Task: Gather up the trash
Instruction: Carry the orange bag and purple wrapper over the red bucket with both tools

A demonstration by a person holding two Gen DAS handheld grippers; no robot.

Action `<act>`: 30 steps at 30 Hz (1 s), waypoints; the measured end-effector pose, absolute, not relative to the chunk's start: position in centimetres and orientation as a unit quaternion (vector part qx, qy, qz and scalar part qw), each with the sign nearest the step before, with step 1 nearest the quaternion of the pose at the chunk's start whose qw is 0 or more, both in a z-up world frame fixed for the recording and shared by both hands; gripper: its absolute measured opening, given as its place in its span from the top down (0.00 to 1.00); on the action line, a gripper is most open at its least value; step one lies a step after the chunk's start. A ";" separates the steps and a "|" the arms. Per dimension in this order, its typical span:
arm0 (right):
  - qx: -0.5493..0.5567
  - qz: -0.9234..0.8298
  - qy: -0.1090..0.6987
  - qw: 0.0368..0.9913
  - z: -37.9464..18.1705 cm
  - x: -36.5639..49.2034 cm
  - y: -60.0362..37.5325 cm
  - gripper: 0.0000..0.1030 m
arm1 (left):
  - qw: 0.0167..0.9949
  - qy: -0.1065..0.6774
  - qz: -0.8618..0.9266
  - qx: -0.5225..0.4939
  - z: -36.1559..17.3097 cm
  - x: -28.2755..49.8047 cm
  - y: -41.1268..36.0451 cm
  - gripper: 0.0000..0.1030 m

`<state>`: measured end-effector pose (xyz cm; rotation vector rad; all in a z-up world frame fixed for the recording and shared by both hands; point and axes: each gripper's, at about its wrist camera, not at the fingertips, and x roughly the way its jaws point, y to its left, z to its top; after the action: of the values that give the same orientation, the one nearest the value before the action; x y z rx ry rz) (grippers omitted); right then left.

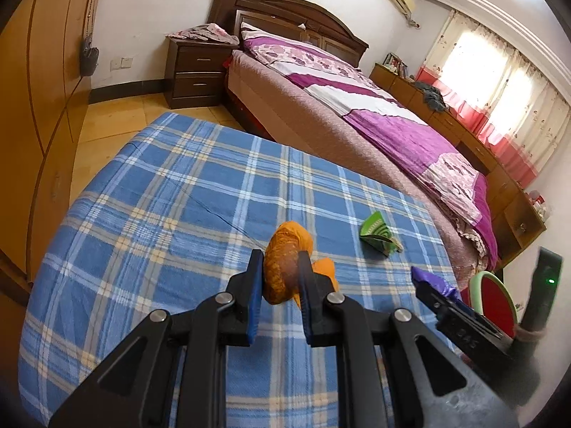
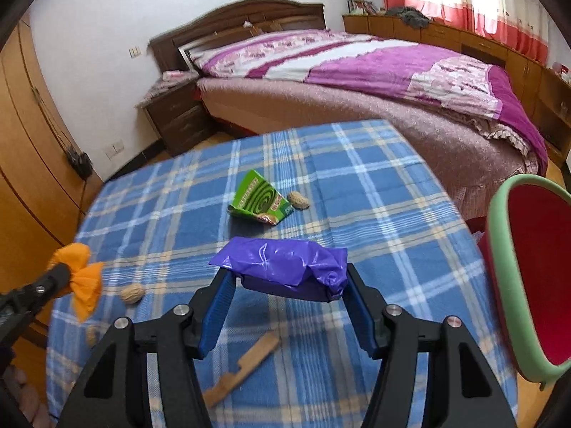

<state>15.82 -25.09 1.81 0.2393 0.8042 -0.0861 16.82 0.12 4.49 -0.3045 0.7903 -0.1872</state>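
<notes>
My left gripper [image 1: 280,258] is shut on a crumpled orange wrapper [image 1: 285,267] and holds it above the blue plaid table [image 1: 160,214]; it also shows at the left of the right wrist view [image 2: 80,278]. My right gripper [image 2: 287,281] is shut on a purple plastic wrapper [image 2: 285,267], held above the table [image 2: 374,178]; it also shows in the left wrist view [image 1: 431,281]. A green mosquito-coil box piece [image 2: 258,201] lies mid-table, also in the left wrist view [image 1: 376,230]. A red bin with a green rim [image 2: 531,278] stands at the table's right edge.
Peanut shells lie on the cloth, one [image 2: 299,200] beside the green box and one [image 2: 132,294] near the left. A wooden stick piece [image 2: 242,371] lies near the front. A bed [image 1: 357,107] stands behind the table, a wardrobe [image 1: 39,107] to the left.
</notes>
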 end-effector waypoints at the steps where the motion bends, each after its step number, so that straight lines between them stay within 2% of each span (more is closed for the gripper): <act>1: 0.116 -0.040 0.382 0.916 2.3 15.1 -25.1 0.39 | 0.907 0.383 -0.092 -0.147 4.6 16.7 0.0 0.83; 15: 0.127 -0.035 0.301 0.944 7.5 7.7 -26.0 0.39 | 0.912 0.370 -0.116 -0.136 6.5 13.6 -1.8 0.83; 30: 0.159 -0.069 0.265 0.949 9.0 2.3 -30.4 0.39 | 0.910 0.365 -0.153 -0.123 8.0 11.0 -4.9 0.83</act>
<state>2.32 -30.37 8.98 0.3226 0.5392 -0.1396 11.05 -4.88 8.03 -0.2532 0.7521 -0.3152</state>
